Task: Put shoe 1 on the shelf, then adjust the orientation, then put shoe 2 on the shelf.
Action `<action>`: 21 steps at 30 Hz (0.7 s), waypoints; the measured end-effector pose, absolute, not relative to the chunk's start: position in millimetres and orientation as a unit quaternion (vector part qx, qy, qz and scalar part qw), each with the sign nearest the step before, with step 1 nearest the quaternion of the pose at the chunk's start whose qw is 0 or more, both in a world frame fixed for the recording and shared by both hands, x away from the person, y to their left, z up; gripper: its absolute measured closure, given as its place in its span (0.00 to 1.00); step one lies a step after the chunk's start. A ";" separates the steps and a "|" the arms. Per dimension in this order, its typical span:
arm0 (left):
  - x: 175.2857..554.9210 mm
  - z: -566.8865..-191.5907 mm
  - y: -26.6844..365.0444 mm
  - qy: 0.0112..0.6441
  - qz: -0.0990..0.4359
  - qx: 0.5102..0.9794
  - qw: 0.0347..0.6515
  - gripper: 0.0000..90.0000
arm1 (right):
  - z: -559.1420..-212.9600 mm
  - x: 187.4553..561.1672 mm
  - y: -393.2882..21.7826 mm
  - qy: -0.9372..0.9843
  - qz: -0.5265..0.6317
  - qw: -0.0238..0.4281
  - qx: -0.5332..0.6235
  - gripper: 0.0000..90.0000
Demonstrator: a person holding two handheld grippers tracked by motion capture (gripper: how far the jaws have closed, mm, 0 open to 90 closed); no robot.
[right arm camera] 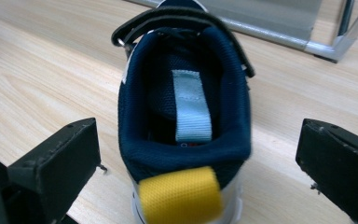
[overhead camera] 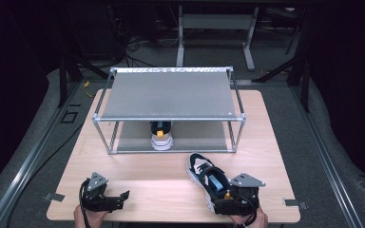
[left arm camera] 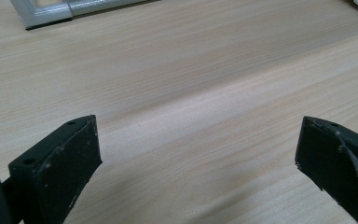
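A navy sneaker (overhead camera: 208, 180) with a white sole and a yellow heel tab (right arm camera: 179, 193) lies on the wooden table (overhead camera: 147, 175) at the front right, toe pointing away. My right gripper (right arm camera: 198, 154) is open, its black jaws standing either side of the sneaker's (right arm camera: 140, 116) heel with a gap on each side. In the high view the right gripper (overhead camera: 220, 194) sits just behind that heel. A matching second sneaker (overhead camera: 161, 135) stands on the lower level of a metal rack (overhead camera: 171, 95). My left gripper (left arm camera: 196, 149) is open over bare wood at the front left (overhead camera: 119, 199).
The two-level rack with its grey top shelf takes up the far half of the table; a corner of its frame (left arm camera: 46, 11) lies ahead of the left gripper and its lower rail (right arm camera: 279, 28) beyond the sneaker. Table edges are close behind both hands.
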State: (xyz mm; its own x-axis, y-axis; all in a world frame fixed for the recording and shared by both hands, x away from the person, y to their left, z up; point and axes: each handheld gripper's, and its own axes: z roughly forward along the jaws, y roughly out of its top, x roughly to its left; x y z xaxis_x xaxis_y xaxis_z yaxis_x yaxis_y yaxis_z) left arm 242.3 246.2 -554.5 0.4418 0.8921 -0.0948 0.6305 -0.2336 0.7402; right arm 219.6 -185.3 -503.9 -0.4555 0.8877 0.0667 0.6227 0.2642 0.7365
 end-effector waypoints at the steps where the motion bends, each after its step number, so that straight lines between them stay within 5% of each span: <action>1: 242.2 -554.4 246.5 0.497 0.178 0.765 0.368 0.00 | -504.5 220.0 -184.5 0.775 0.361 0.183 0.486 0.00; 21: 242.6 -553.9 244.1 0.493 0.176 0.769 0.368 0.00 | -520.9 231.8 -165.4 0.780 0.337 0.197 0.489 0.07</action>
State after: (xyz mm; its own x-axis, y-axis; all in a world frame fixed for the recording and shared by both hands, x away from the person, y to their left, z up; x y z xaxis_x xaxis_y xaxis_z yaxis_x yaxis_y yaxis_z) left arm 242.6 244.1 -553.9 0.4526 0.8869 -0.0929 0.6285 -0.2434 0.7387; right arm 231.8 -165.4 -520.9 -0.4432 0.8962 0.0213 0.6303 0.2946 0.7183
